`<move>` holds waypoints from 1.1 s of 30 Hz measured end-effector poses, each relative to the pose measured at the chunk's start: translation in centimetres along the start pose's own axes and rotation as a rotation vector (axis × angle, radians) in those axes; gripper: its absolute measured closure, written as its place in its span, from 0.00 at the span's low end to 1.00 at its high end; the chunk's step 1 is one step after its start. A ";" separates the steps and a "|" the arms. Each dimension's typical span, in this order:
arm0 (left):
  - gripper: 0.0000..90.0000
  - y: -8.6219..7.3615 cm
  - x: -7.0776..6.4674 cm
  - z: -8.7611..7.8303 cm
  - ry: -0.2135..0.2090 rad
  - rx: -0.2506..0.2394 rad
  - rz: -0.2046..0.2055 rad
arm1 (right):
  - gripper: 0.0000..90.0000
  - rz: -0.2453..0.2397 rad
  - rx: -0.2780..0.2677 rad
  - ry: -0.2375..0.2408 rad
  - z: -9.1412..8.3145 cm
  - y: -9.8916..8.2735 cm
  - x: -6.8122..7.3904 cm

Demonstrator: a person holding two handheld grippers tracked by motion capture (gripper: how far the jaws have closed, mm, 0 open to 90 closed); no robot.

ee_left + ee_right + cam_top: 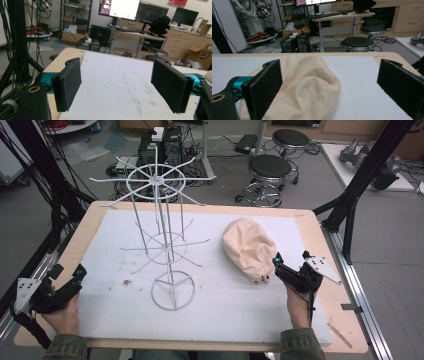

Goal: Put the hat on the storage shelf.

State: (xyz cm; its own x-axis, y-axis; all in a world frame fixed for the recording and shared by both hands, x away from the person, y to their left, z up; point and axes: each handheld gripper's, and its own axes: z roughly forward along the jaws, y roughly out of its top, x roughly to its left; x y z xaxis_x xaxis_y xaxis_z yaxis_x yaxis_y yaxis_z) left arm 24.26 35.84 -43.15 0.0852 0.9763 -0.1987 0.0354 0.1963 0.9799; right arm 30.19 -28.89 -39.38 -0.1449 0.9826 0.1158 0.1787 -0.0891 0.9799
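Note:
A cream cloth cap (248,248) lies on the white foam mat (215,305) at the right of the table. A white wire display rack (160,227) stands upright left of centre. My right gripper (290,266) sits at the cap's near right edge, open; in the right gripper view its jaws stand wide apart, the cap (307,85) lying between them and nearer the left jaw. At the table's front left corner my left gripper (67,277) is open, with bare mat (117,82) between its jaws.
The wooden table's edges (320,227) frame the mat. Black frame posts (357,185) rise at the right and left. Two black stools (270,172) and cabling stand beyond the far edge. Small brown specks (127,282) dot the mat near the rack's base.

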 end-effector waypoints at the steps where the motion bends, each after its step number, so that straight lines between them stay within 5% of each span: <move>1: 0.27 0.0 0.0 -0.1 0.000 0.000 -0.002 | 0.06 -0.002 -0.004 0.004 0.3 0.2 0.0; 12: 0.27 -0.1 0.1 -0.4 0.006 0.001 -0.003 | 0.06 -0.043 0.032 0.041 3.5 2.2 2.0; 21: 0.27 -0.4 -0.7 0.1 -0.022 0.021 0.030 | 0.06 -0.028 0.075 0.042 5.9 3.1 2.8; 33: 0.27 -0.5 -1.2 0.8 -0.040 0.024 0.025 | 0.06 -0.037 0.150 0.060 8.5 3.4 4.4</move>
State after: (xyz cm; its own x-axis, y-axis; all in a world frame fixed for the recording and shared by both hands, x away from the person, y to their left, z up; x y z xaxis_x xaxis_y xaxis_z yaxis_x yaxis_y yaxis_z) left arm 24.98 34.53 -43.39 0.1258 0.9765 -0.1752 0.0565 0.1693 0.9839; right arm 38.48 -23.48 -36.89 -0.2111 0.9729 0.0944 0.3146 -0.0238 0.9489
